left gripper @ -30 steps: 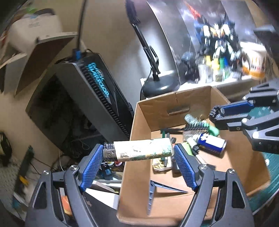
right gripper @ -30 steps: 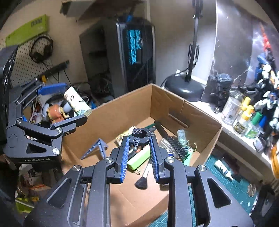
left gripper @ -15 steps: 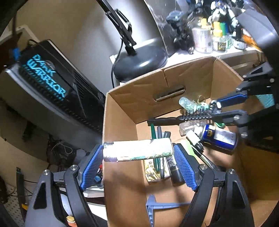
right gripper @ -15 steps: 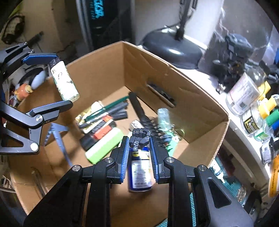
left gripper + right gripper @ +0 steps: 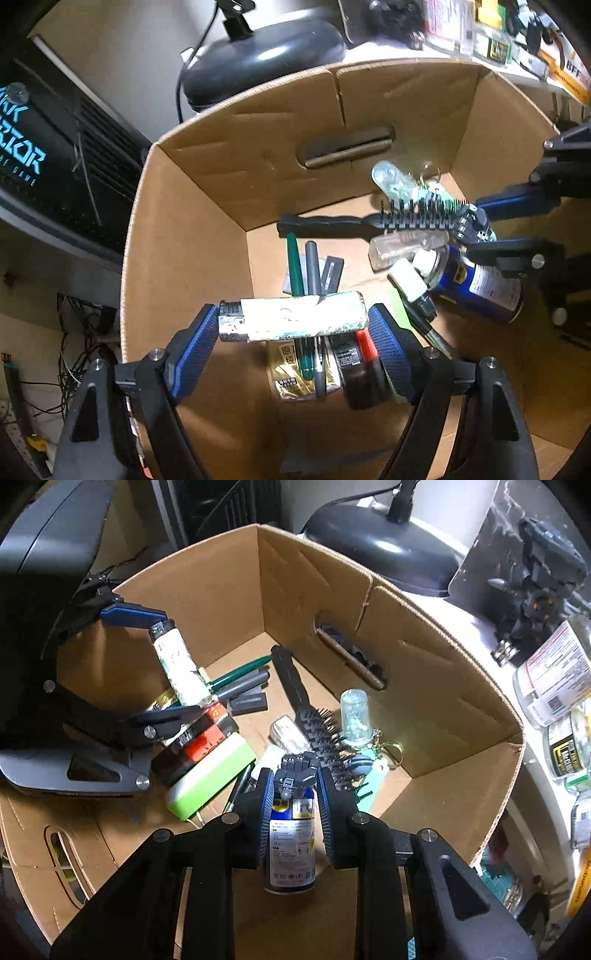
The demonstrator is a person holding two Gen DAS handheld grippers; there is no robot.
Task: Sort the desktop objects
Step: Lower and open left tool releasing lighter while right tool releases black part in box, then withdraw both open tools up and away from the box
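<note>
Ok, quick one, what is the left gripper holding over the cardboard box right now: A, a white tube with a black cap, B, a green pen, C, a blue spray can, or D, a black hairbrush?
A: the left gripper is clamped end to end on the white tube, black cap at one pad, above the cardboard box; the blue spray can lies on the box floor.
</note>
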